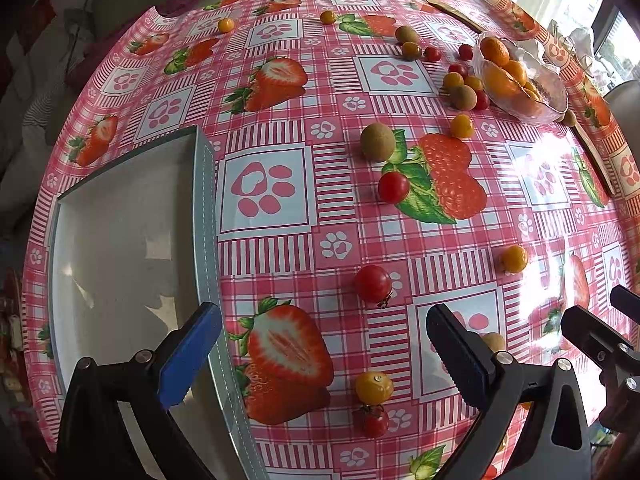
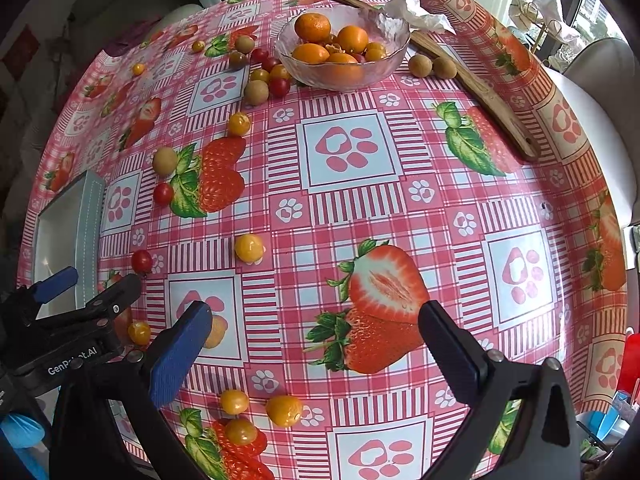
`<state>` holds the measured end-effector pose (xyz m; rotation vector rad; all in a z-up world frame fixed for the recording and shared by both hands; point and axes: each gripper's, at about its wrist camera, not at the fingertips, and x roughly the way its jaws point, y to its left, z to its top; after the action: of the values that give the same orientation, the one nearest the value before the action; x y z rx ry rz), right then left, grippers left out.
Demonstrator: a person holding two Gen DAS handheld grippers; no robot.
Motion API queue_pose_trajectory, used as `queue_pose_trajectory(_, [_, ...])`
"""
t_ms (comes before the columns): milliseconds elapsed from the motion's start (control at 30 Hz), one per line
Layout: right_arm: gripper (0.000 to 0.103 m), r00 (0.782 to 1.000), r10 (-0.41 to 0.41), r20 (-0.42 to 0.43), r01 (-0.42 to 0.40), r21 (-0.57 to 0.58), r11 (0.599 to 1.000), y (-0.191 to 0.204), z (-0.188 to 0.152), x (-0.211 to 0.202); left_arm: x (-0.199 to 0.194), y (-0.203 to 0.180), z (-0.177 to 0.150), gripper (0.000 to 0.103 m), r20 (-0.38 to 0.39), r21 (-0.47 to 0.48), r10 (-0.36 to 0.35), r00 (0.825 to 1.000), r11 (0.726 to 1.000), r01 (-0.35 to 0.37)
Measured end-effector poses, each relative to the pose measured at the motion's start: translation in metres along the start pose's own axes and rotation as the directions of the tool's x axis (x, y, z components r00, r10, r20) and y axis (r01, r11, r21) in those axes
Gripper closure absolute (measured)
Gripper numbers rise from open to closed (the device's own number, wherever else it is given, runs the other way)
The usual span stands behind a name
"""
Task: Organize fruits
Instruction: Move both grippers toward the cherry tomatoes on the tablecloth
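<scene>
fruits point(image 1: 373, 283) loose beneath both tongs, left point(image 1: 324, 354) and right point(image 2: 316, 354), wide open, empty.

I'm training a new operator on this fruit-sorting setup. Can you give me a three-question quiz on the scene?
1. True or false: the glass bowl holds oranges.
2. Multiple choice: the white tray contains A) tomatoes B) oranges C) no fruit.
3. Fill in: both the left gripper and the right gripper have their fingers ____.

Key: 1 true; 2 C; 3 open. Neither gripper holds anything, and small fruits such as a red tomato lie loose on the tablecloth.
</scene>
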<state>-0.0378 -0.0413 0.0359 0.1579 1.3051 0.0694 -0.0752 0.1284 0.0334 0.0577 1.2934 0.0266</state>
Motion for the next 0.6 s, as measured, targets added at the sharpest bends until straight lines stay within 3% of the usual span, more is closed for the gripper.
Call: queue_pose_trajectory(600, [0.001,0.999,0.035,-0.017,-0.035,-0.014,0.999,0.014,0.027,0.022,0.015,-0.013,0.005,0.000,0.009,0.064,0.018,1.000,0.998,-0.019])
